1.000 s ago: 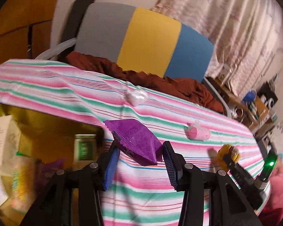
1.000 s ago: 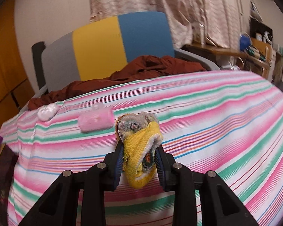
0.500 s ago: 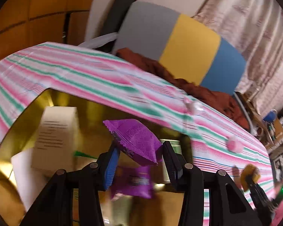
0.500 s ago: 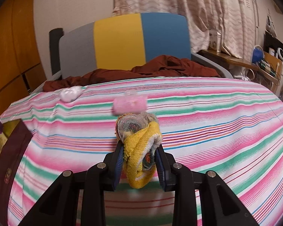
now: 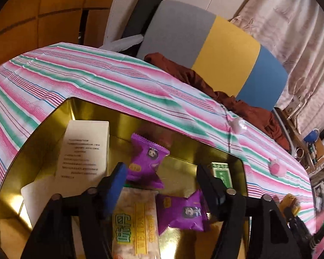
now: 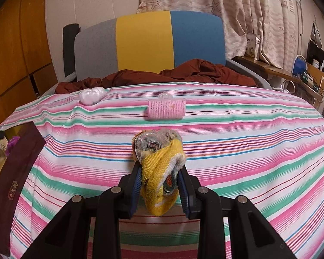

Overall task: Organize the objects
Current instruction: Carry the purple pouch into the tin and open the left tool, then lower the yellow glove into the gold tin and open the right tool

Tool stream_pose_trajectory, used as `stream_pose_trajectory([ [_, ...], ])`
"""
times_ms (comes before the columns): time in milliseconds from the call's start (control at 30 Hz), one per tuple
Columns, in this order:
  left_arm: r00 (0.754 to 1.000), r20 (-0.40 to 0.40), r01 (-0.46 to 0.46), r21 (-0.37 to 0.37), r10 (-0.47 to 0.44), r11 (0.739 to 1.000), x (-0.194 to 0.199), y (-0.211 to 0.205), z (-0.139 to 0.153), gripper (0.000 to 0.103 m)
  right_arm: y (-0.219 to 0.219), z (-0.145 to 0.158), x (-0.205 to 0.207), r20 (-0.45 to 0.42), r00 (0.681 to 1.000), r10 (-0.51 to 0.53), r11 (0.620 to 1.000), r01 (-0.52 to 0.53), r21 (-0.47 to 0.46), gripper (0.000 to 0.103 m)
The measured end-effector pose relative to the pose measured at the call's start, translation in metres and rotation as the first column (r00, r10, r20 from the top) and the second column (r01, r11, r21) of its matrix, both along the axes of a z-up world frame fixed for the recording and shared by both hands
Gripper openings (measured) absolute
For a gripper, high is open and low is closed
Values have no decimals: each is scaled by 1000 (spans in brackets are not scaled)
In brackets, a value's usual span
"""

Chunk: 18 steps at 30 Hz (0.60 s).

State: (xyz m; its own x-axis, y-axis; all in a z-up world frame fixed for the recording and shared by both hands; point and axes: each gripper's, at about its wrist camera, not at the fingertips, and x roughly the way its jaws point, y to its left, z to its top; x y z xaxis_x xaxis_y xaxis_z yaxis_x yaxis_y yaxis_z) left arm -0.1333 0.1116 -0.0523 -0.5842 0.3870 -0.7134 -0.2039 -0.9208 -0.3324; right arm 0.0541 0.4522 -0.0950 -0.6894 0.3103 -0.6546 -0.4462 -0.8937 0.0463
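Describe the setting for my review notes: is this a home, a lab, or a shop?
Most likely a lived-in home room. A striped tablecloth covers the table, a tricolour chair with a rust-brown garment draped on it stands behind, and starfish-print curtains hang beside a cluttered side desk.

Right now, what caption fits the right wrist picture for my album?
Right gripper clamps a yellow knitted cloth bundle above the striped pink-and-green tablecloth.
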Motion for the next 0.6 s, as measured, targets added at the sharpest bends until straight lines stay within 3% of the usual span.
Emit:
stream_pose_trajectory([
  [200, 998, -60, -21, 28, 23, 999, 25, -13, 19, 88, -17, 9, 1, -24, 998, 63, 998, -63, 10, 31],
  [300, 996, -78, -29, 13, 30, 999, 39, -20, 23, 91, -26, 14, -3, -37, 995, 90, 995, -91, -28, 31],
  [433, 998, -46, -49, 49, 51, 998, 54, -35, 18, 93, -51, 26, -14, -71, 981, 181, 979, -186, -87, 31],
  [533, 998, 13, -59, 92, 58, 994, 60, -45, 9, 93, -81, 40, -27, -86, 958, 274, 959, -279, -53, 31],
  [600, 998, -2, -59, 78, 59, 995, 67, -47, 8, 93, -101, 51, -37, -101, 936, 336, 940, -340, -32, 31],
])
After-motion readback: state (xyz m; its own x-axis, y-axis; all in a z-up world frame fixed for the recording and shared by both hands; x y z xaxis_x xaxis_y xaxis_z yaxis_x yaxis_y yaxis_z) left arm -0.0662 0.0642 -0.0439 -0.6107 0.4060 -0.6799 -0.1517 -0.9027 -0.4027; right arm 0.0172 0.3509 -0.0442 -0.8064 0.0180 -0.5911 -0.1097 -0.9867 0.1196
